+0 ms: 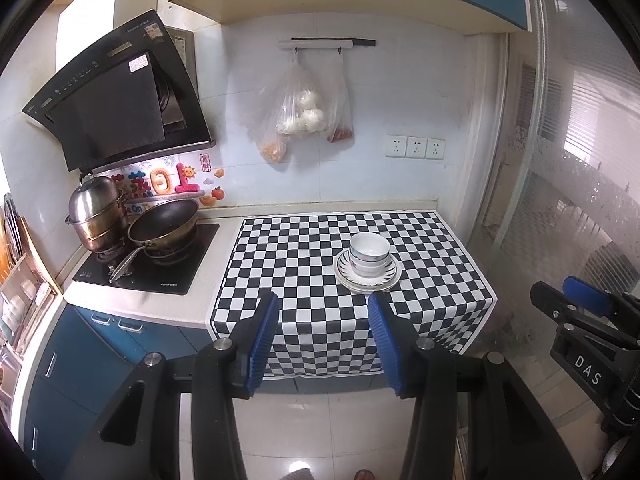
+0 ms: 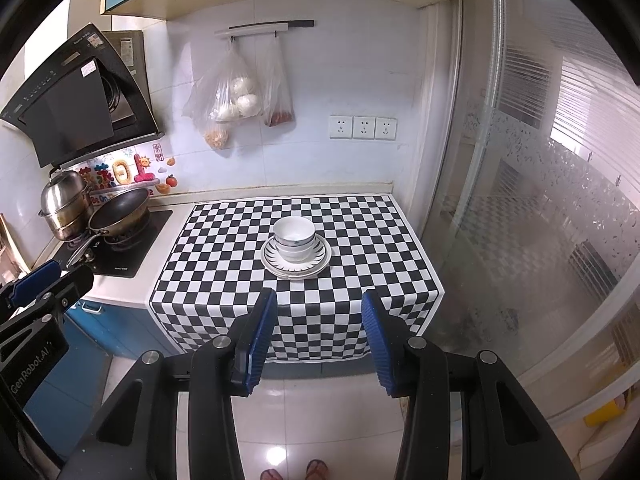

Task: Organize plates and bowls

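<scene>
Stacked bowls (image 2: 293,239) set on stacked plates (image 2: 296,262), checkered table (image 2: 224,264), left tool (image 1: 323,342) and right tool (image 2: 319,338) held spread, nothing gripped

1. The left wrist view looks forward and downward between its own blue-padded left gripper (image 1: 323,336), standing back over the floor from the black-and-white checkered cloth (image 1: 304,264).
2. The right wrist view does likewise through the right gripper (image 2: 318,334), from slightly further right.
3. Both share the stack of white ceramic bowls on plates (image 1: 368,266) (image 2: 295,249) near 12 o'clock, and the steel frying pan (image 1: 164,226) at 10 o'clock.
4. Each camera catches the other gripper at its frame edge, probably level alongside.
</scene>
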`<state>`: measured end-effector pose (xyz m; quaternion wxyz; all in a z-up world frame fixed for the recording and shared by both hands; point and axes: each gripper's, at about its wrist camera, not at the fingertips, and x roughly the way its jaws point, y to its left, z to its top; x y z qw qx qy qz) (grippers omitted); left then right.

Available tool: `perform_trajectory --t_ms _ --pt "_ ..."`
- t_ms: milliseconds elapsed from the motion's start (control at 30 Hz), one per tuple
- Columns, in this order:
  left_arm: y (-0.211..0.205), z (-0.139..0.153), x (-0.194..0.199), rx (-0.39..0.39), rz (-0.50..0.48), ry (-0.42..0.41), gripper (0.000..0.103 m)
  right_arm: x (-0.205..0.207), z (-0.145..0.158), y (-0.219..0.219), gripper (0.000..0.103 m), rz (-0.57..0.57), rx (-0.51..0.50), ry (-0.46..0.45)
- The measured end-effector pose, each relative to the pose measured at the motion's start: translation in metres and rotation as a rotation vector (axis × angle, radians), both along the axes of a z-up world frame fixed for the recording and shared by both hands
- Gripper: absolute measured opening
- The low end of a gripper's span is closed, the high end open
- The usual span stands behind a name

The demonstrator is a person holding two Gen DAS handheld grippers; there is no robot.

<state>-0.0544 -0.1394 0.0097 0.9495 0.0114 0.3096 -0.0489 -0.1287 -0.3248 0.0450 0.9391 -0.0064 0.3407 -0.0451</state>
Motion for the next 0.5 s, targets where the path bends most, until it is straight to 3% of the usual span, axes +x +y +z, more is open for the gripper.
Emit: perform_trajectory --t_ms 500 --pt "0.0028 0.0027 0.0002 -0.003 0.001 -0.008 0.044 -0.0012 0.0004 0.0044 0.047 0.005 -0.006 -0.01"
